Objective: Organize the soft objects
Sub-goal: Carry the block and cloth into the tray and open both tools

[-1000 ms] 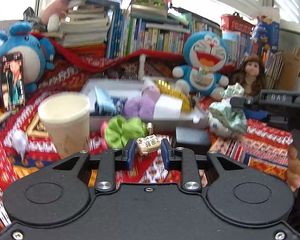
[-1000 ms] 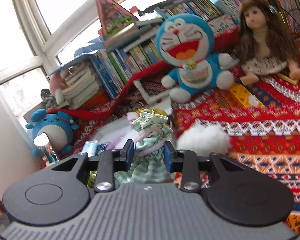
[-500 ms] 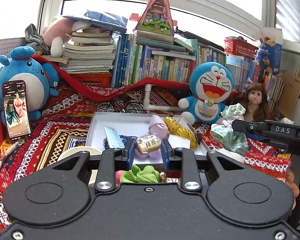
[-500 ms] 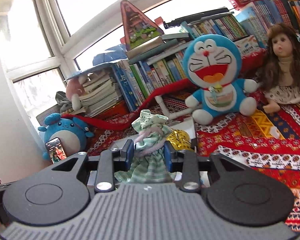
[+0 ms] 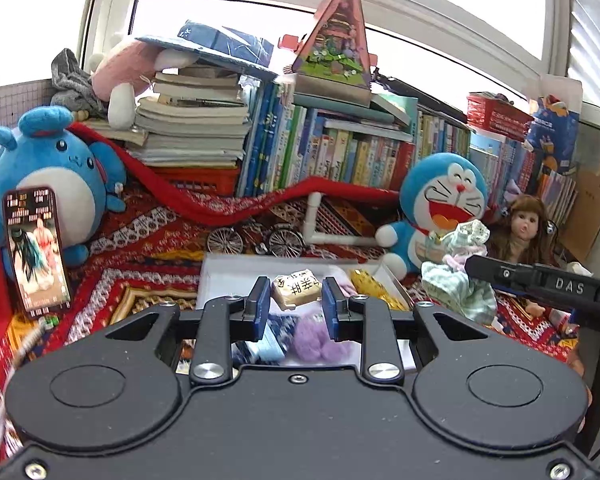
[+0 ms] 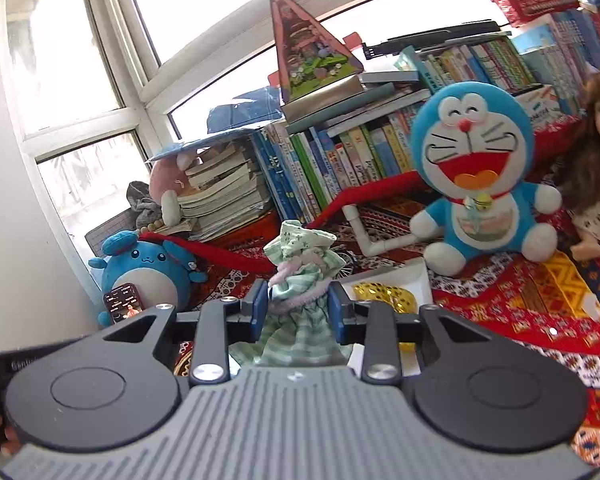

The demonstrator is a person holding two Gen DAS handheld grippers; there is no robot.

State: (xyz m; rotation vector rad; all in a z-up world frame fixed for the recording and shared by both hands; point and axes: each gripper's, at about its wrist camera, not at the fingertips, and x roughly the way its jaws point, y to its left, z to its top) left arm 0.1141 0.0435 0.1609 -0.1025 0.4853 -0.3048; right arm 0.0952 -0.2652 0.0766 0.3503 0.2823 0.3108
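Left wrist view: left tongs (image 5: 296,306) clamp a printed soft block (image 5: 297,291) above the white tray (image 5: 220,276). Right tongs (image 6: 299,307) clamp a green striped cloth bundle (image 6: 300,280). Carrying step; next, probably lowering both into the tray.

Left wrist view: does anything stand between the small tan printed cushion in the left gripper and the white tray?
Nothing visible does. The left gripper holds the small tan printed cushion directly above the white tray, already part-filled with soft items.
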